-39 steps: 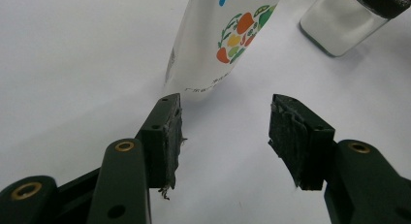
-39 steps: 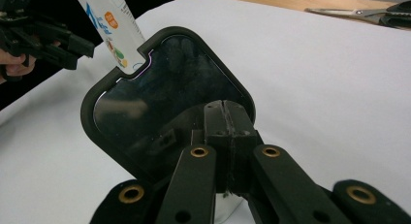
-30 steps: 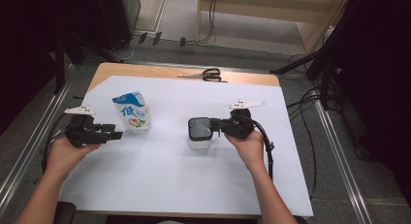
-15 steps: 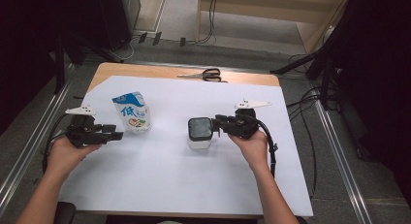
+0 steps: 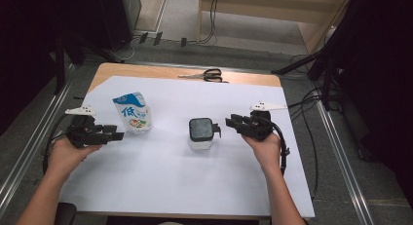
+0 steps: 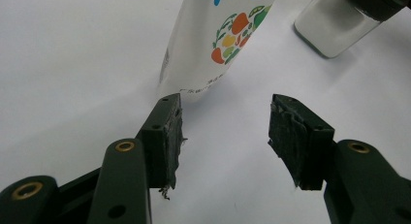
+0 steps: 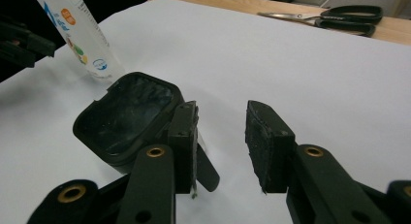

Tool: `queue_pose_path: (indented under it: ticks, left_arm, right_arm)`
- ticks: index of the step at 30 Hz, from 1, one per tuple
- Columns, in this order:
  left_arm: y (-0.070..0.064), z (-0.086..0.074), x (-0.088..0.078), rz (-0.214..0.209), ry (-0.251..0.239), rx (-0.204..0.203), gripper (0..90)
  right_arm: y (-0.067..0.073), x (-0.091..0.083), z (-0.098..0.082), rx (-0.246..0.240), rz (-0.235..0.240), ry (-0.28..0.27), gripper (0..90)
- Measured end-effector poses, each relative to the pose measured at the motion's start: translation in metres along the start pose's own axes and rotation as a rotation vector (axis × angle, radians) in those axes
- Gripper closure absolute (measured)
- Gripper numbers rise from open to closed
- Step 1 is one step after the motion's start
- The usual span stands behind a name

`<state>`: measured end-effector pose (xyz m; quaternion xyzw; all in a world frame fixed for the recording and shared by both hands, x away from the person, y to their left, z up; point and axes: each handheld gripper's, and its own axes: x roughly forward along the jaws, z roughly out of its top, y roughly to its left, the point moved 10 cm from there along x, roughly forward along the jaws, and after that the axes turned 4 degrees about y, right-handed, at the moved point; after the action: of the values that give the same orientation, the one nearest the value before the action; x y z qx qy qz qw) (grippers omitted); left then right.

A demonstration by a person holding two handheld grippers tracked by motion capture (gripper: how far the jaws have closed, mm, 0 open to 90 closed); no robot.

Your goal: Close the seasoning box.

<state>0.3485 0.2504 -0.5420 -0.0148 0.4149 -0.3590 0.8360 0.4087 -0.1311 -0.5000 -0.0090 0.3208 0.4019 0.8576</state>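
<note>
Wooden counter [image 5: 146, 71] under white paper sheet [image 5: 185, 186]. Blue-white printed pouch [image 5: 132, 112] upright beside left claw [image 5: 116, 133], jaws half-wide, empty. Clear square black-lidded jar [image 5: 200, 133] mid-sheet: right claw [image 5: 229, 121] just opened, backed off; jar released, standing free.

The high view looks forward and down from above the person's side onto the white sheet [image 5: 195, 186] (forearms enter from below). The left gripper view sits low, close behind its jaws, facing the milk pouch [image 6: 218, 35] and the black-lidded jar [image 6: 339, 25]. The right gripper view, equally low, faces the jar [image 7: 126, 122], pouch [image 7: 77, 35] and scissors [image 7: 329, 15].
</note>
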Motion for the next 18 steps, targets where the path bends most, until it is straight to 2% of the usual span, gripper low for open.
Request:
queue_pose_path:
  ticks: [13,18]
  left_arm:
    - [0.002,0.001,0.002,0.003,-0.002,0.003,46.4]
    - [0.003,0.001,0.003,0.000,-0.002,-0.001,46.1]
  right_arm:
    - [-0.022,-0.018,-0.019,0.020,-0.076,-0.021,57.5]
    - [-0.029,-0.027,-0.033,0.026,-0.115,-0.015,54.0]
